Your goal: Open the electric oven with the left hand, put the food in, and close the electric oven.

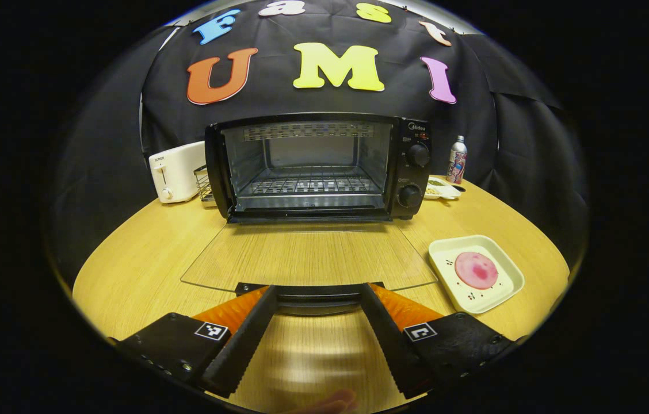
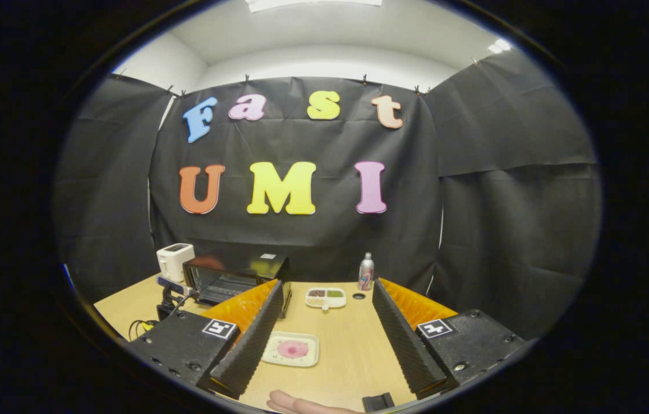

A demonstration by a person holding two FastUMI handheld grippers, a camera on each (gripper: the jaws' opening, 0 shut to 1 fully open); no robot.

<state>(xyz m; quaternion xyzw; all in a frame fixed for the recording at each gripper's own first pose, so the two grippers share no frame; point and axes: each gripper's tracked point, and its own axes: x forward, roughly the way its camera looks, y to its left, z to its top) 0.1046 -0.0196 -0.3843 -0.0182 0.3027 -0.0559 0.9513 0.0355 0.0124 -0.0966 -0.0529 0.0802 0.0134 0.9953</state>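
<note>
The black electric oven (image 1: 313, 167) stands at the back of the wooden table with its glass door (image 1: 307, 256) folded flat toward me and a bare wire rack inside. My left gripper (image 1: 316, 290) is open, its fingertips right at the door's handle (image 1: 313, 299), which lies across the gap between them. A round pink piece of food (image 1: 476, 269) rests on a white square plate (image 1: 497, 296) to the right of the door. In the right gripper view, my right gripper (image 2: 324, 284) hangs open and empty above the table, with the plate (image 2: 273, 356) and food (image 2: 293, 348) below it and the oven (image 2: 238, 279) to the left.
A white toaster (image 1: 175, 171) and a small wire rack (image 1: 203, 184) stand left of the oven. A metal bottle (image 1: 457, 159) and a small divided dish (image 1: 441, 188) sit to its right. Part of a hand (image 2: 301, 405) shows at the bottom edge.
</note>
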